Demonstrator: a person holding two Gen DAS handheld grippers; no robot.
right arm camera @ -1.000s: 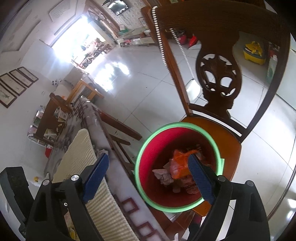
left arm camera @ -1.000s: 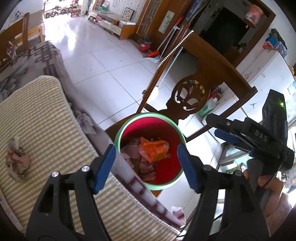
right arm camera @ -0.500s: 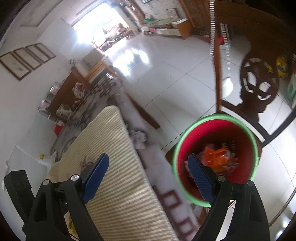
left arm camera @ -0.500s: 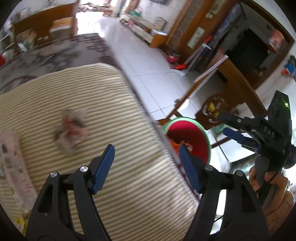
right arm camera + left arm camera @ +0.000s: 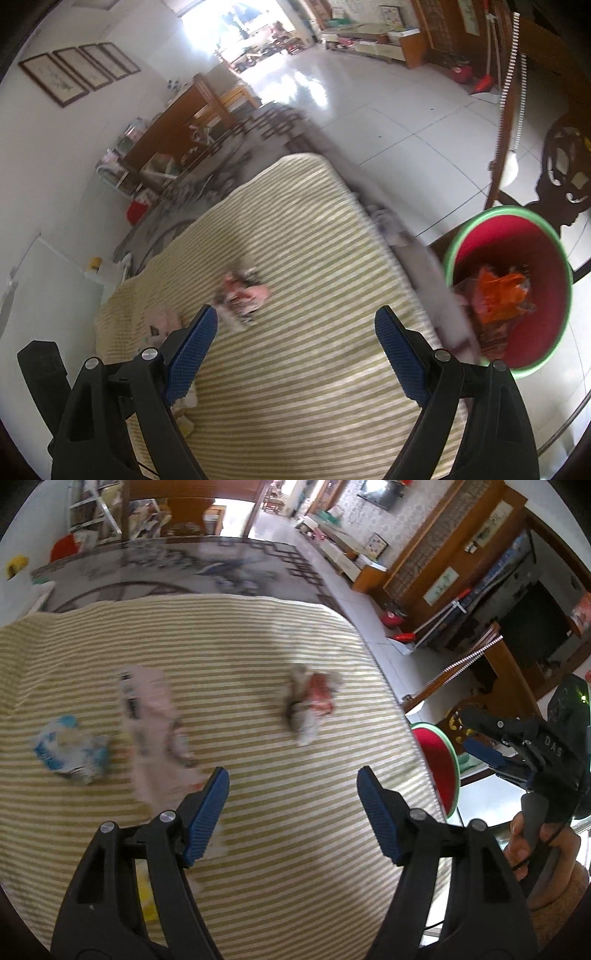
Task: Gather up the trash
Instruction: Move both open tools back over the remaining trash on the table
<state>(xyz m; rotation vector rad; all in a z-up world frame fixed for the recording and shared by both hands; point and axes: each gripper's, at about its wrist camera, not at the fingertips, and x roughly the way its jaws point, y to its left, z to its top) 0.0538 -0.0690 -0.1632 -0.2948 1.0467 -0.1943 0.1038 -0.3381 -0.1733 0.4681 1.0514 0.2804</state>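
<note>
Over the striped cloth (image 5: 258, 849) I hold my left gripper (image 5: 293, 812) wide open and empty; my right gripper (image 5: 295, 354) is just as wide and empty. Three pieces of trash lie on the cloth: a red-and-white wad (image 5: 308, 705) ahead of my left jaws, a pink wrapper (image 5: 155, 731) to its left, a blue-and-white wad (image 5: 70, 751) farther left. The bin (image 5: 508, 288) sits off the cloth's right edge, already holding scraps. I would take the wad next: drop straight over it, straddle it with both pads, then pinch its bulk, not the cloth beneath.
</note>
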